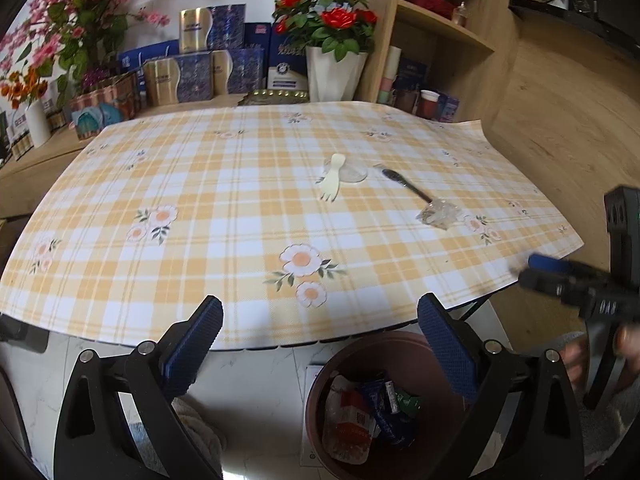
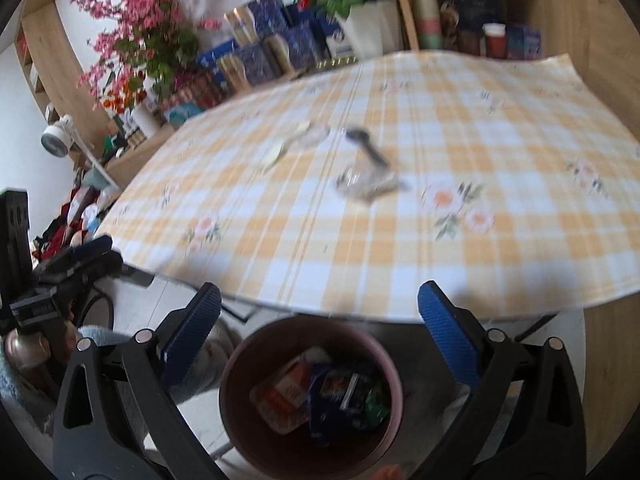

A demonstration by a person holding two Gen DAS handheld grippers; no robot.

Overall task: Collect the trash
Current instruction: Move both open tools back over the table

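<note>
both grippers hang over the near edge of the table (image 1: 120, 292), each with its blue-padded jaws spread wide and nothing between them: the left gripper (image 1: 320, 344) looks across the checked cloth, and the right gripper (image 2: 320, 340) sits directly above the brown bin (image 2: 240, 400) on the floor, which already holds several wrappers (image 2: 320, 392). what remains to collect lies ahead and beyond the tongs, out on the right-centre of the cloth: a black plastic spoon (image 1: 406, 186) whose long axis runs diagonally from far-left to near-right, its near end touching a crumpled clear wrapper (image 1: 438, 214), and just to the left of those a cream plastic fork (image 1: 332, 180) lying roughly front to back across a clear round lid (image 1: 352, 172). judged from both views, the right hand is the nearer one to the spoon and wrapper, which sit almost straight ahead of it, though its picture is blurred and fine detail there cannot be read. the surface is a yellow-and-white plaid tablecloth (image 1: 240, 200) printed with flowers, flat and otherwise bare. behind it stand red roses in a white pot (image 1: 334, 68), pink blossoms (image 1: 80, 12), stacked blue and gold boxes (image 1: 200, 68) and wooden shelving (image 1: 440, 32); pale tiled flooring shows below the table edge.
</note>
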